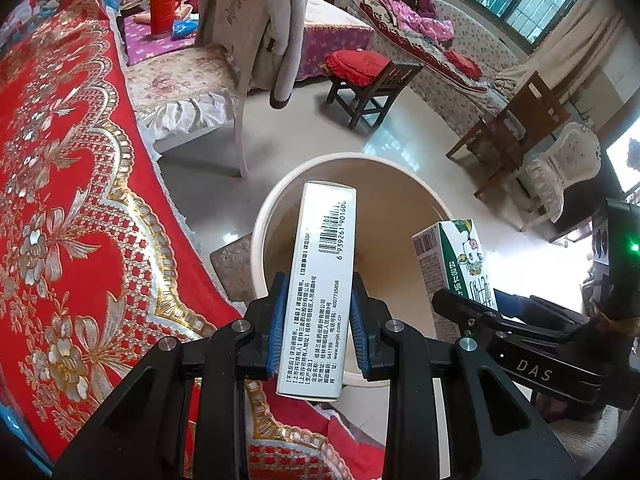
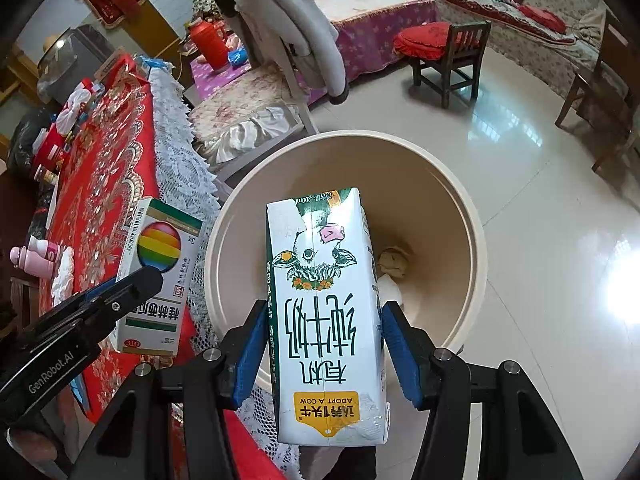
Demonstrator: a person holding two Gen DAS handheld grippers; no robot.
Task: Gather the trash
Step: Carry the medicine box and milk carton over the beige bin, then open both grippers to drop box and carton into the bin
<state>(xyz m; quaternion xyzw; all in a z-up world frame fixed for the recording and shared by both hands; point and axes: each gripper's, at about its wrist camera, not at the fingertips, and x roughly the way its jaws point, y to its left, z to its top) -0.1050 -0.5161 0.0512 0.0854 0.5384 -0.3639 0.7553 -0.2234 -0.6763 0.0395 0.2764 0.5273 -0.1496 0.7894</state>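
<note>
Left wrist view first: we have the left gripper [image 1: 318,316] clamped on a slim medicine box [image 1: 320,276], its blue pads pressed against the box's narrow sides, barcode face up. The box's far end hangs over the mouth of the beige bin [image 1: 260,236], which fills the lower centre of the frame, beside the red embroidered tablecloth [image 1: 72,200] on the left. At the right edge we see the other tool carrying its carton.

From the right wrist, we hold the right gripper [image 2: 324,344] closed on a milk carton [image 2: 324,312], pads on its two flanks, the carton's far end above the bin [image 2: 472,240] opening in the middle of the frame. Crumpled scraps [image 2: 394,264] already lie at the bottom. The medicine box [image 2: 160,276] shows at left centre, partly over the lace fringe [image 2: 180,152] of the table rather than fully over the bin.

We judge the step in hand to be the drop. To do it well, we should carry the medicine box further toward the bin's centre so it clears the rim and the table edge before we part those fingers. The carton looks better placed; tilting it nose-down helps it slide in cleanly. We should release one item at a time, or keep the two tools apart, so neither box knocks the other outside the rim.
</note>
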